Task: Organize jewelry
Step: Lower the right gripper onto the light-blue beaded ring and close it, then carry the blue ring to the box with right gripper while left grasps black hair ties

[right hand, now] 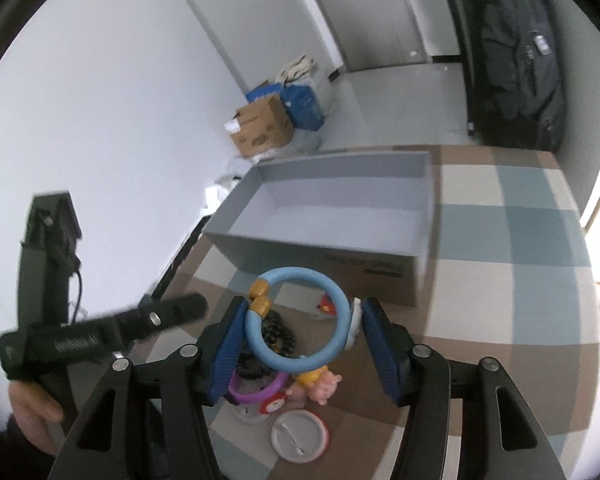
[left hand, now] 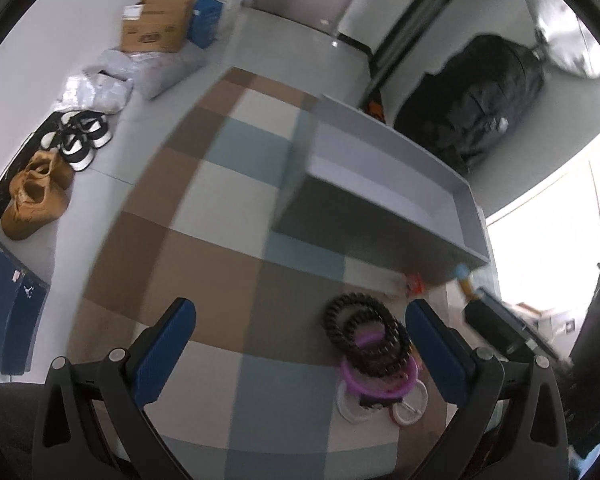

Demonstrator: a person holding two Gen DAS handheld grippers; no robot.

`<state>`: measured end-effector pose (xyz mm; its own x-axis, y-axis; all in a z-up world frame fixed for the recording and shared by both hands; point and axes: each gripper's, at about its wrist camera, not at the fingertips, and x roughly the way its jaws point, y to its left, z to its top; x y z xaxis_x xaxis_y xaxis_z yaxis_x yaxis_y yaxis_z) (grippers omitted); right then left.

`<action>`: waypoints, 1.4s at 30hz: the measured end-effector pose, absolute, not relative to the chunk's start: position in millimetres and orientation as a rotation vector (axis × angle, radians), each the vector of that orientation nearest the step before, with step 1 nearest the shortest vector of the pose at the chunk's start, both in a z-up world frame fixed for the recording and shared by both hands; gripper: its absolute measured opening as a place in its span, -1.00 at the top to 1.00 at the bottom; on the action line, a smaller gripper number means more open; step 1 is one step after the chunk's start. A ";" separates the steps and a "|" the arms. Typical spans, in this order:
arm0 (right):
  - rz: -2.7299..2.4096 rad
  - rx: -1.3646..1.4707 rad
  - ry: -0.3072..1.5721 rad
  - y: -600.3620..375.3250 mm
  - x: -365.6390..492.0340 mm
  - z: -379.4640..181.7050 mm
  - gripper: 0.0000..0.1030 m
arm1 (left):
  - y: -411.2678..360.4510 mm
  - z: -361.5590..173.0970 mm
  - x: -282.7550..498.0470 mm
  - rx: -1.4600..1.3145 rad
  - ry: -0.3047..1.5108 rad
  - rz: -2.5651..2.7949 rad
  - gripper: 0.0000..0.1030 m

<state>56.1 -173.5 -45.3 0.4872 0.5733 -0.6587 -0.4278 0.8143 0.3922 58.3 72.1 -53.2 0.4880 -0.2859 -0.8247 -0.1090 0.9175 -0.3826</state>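
My right gripper (right hand: 304,308) is shut on a light blue bangle (right hand: 340,312) with gold beads, held up above the pile. Below it lie black coil bands (right hand: 277,336), a purple bangle (right hand: 255,392), a pink pig figure (right hand: 320,388) and a round white-and-red disc (right hand: 300,434). An open grey box (right hand: 340,164) stands behind on the checkered cloth. My left gripper (left hand: 300,312) hangs open over the cloth, nothing between its fingers. The black coil bands (left hand: 364,332) and purple bangle (left hand: 380,388) lie just inside its right finger. The grey box (left hand: 400,136) sits beyond.
The checkered cloth (left hand: 203,240) ends at a floor drop on the left, where shoes (left hand: 35,196), bags and cardboard boxes (left hand: 155,24) line the wall. A black bag (left hand: 480,96) stands behind the box. A hand (right hand: 31,412) holds the blurred left gripper body at the left.
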 end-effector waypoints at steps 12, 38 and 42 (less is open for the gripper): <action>0.553 0.250 0.837 -213.7 42.4 -30.0 -0.11 | 45.9 -62.1 60.8 -0.281 1.140 -0.180 -0.46; 0.579 0.267 0.791 -213.4 39.6 -17.4 -0.11 | 55.3 -66.4 68.1 -0.401 1.169 -0.218 0.24; 0.595 0.265 0.782 -208.8 40.6 -14.1 -0.11 | 63.9 -55.9 59.7 -0.452 1.138 -0.234 0.24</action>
<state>40.6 -208.8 -14.1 0.5575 0.5922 -0.5818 -0.4021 0.8057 0.4348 59.7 63.9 -55.9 0.4082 -0.4031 -0.8191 -0.0477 0.8866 -0.4601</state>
